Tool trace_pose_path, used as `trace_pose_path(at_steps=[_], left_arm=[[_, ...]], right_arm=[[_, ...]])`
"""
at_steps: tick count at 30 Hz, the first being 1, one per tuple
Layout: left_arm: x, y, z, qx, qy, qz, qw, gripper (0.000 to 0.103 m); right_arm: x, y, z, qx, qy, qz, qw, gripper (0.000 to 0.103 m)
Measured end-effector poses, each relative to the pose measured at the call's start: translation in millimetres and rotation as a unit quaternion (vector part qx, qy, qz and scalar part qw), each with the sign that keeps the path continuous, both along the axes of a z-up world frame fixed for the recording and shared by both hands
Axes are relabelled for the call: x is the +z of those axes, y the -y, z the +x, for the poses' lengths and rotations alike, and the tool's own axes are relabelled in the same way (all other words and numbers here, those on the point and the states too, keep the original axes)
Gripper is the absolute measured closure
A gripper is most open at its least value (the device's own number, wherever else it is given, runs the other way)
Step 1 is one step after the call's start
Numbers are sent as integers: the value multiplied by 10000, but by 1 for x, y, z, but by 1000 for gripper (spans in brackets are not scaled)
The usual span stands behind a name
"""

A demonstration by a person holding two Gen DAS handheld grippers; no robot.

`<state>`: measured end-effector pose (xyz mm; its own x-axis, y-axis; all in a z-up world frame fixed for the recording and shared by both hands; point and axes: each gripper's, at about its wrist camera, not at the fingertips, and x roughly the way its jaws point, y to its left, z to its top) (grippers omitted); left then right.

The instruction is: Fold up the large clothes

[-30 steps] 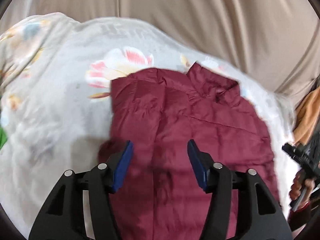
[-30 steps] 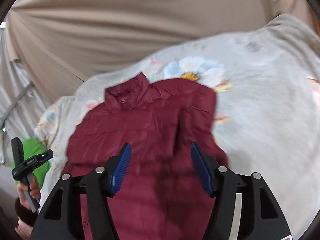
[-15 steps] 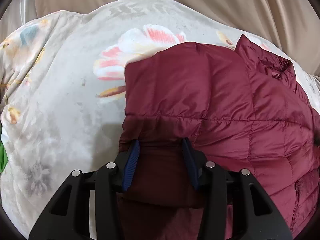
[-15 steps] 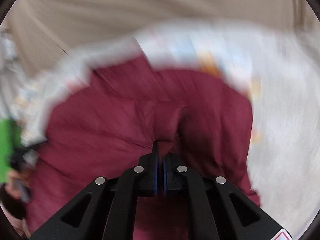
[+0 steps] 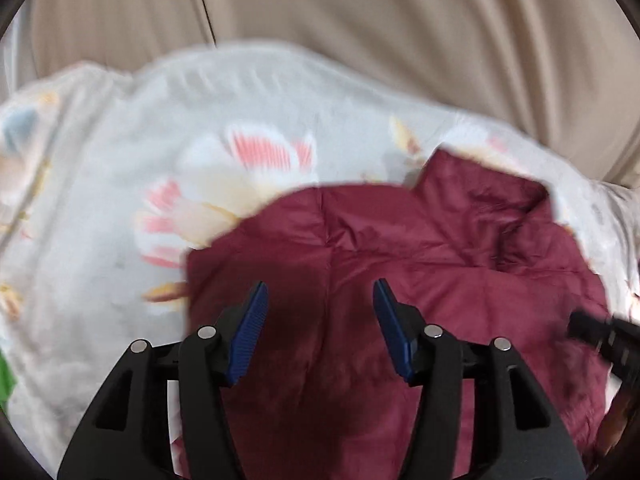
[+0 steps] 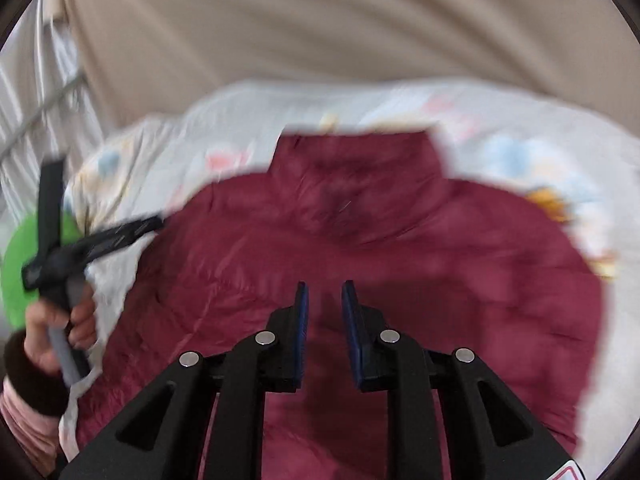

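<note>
Between the blue pads of the left gripper (image 5: 320, 320) nothing is caught: its jaws stand spread and are opening further, poised over the jacket's left side near its edge, and whether they touch the cloth cannot be told. The right gripper (image 6: 323, 320) shows a narrower gap that is also widening, likewise with no fabric pinched between the pads, above the middle of the garment.

Beneath both lies the maroon puffer jacket (image 6: 360, 248), spread on the floral bedspread (image 5: 120, 184) with its collar (image 6: 356, 160) toward the far edge of the bed, near the beige curtain (image 5: 400, 40). Its outline looks compact and rounded on both sides, with no sleeve trailing onto the bedspread, so the sleeves appear to be already folded in over the body. My reading is that the side folds are done and the lengthwise fold, hem up toward the collar, is what remains; the hem itself is out of sight below the grippers.

At the left rim of the right wrist view, a hand (image 6: 60, 328) grips the other tool's handle, with something green (image 6: 24, 264) behind it.
</note>
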<state>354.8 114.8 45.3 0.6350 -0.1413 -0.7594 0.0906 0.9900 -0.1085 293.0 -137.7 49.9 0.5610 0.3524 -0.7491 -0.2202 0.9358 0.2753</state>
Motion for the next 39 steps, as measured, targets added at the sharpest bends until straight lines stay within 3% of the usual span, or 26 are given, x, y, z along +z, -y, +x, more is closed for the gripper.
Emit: trace_pose_path(at_steps=[2,4,7,10,12,15,17,20,21,23,25,27,30,32,35,37,39], left_arm=[[-21,-3,12,136,-80,167,9997,49],[-37,-18,14,169,-6,168,9997,49],[-42,-44,12,330,-31,0,9995,49],[-21,-54,7,548,67,-59,9985,51],[6,-40,6,372,337,-303,9983,51],[32,6,16,-93,557,-280,9980,45],[28,36,31,-335,422,0,9985,43],[-3,62,61,-316,60,342,9989,43],[-12,62,69,-254,-22,397,9989,43],[-28,58,76,-173,-111,356,9992,41],[-35,54,79,-155,-85,249,9995,41],[-38,56,78,-185,-18,333,9993,41],[-44,56,76,-224,79,465,9986,40],[-45,56,75,-220,104,513,9984,40],[-37,54,73,-185,125,447,9988,42],[-21,54,62,-312,232,97,9992,41],[2,65,52,-714,415,-342,9960,38]], right_arm=[[-25,-4,12,9,-207,-224,9995,99],[-47,21,12,-149,-310,-210,9992,103],[-59,74,2,-452,-478,381,9971,103],[-42,98,-11,-900,-438,41,9950,103],[-18,90,-7,-920,-193,-115,9955,90],[16,54,25,-594,218,12,9980,84],[21,32,52,-372,307,-20,9988,66],[13,-6,97,-121,252,11,9996,66],[7,-14,107,-20,136,78,9999,69],[-7,-33,118,345,-83,150,9993,96],[-22,-54,128,716,-309,-47,9969,101],[-40,-64,142,697,-393,-581,9951,103],[-45,-37,159,247,-351,-61,9991,103],[-34,-13,154,-535,74,-202,9983,103],[-13,35,130,-1134,432,150,9925,102],[-2,60,108,-1124,526,232,9920,101],[3,76,88,-1036,567,91,9930,83]])
